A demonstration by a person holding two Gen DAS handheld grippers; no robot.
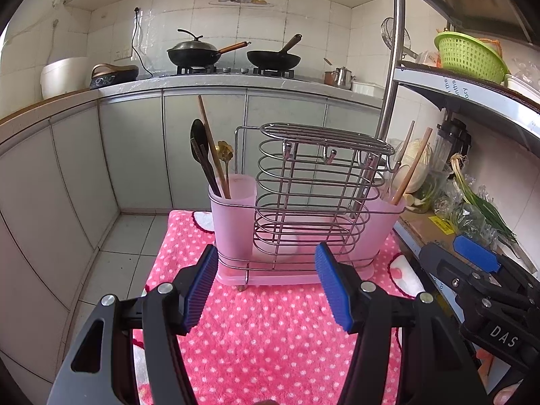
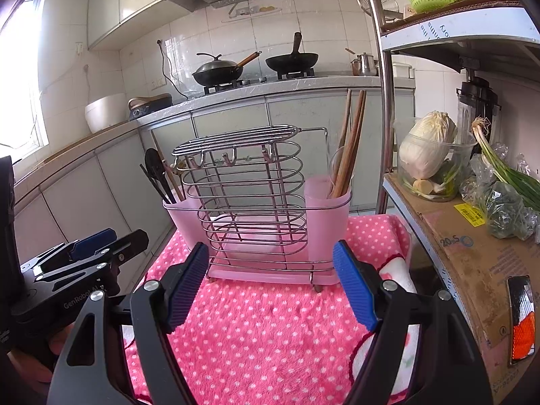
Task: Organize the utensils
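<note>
Left gripper [image 1: 266, 290] and right gripper [image 2: 270, 283] hover side by side above a pink dotted towel [image 1: 270, 337], both spread wide and holding nothing, each facing the wire utensil rack [image 1: 314, 195] that stands at the towel's far end. The rack's left pink cup [image 1: 233, 216] holds a black spoon [image 1: 199, 148], a gold spoon [image 1: 225, 152] and a wooden chopstick [image 1: 209, 138]; its right pink cup [image 2: 327, 216] holds wooden chopsticks [image 2: 351, 141] and what may be a clear spoon, hard to make out. The towel shows no loose utensil, a scene fitting either a finished sort or one between picks. Any grasp here would best take a handle high, clear of the rack's wires, with the other gripper steadying the light rack.
</note>
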